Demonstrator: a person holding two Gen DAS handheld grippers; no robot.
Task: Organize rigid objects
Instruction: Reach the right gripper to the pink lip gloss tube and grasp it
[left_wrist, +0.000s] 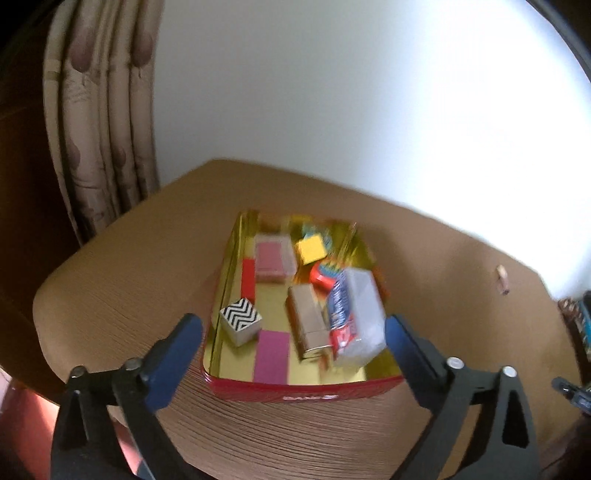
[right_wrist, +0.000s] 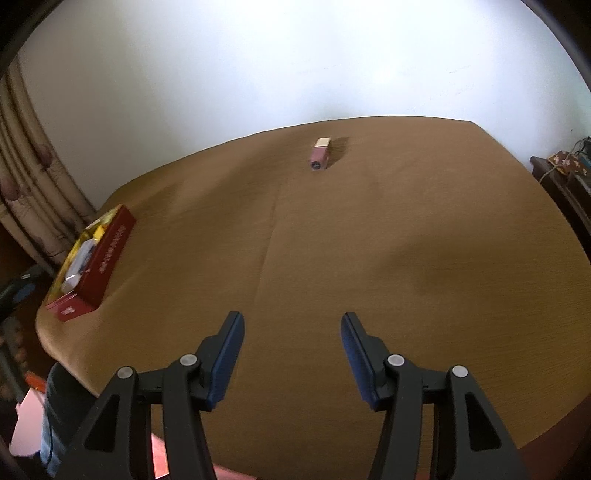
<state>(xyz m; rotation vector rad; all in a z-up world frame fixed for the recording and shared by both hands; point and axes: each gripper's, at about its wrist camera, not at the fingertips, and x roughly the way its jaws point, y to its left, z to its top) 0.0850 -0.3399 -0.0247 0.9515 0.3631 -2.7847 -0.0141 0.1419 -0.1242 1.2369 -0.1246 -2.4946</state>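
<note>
Hovering wide and empty, both hand-held grippers wait; the small pink rectangular box looks light, stiff: pinch its long sides.

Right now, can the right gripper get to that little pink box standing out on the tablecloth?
Probably yes. The right gripper is open and empty, and only bare tablecloth lies between it and the pink box, which stands alone well ahead near the far edge. It would take a long forward reach.

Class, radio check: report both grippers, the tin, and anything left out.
Left gripper open above red tin. Right gripper open, empty. One small pink box alone on tablecloth. Path clear.
</note>
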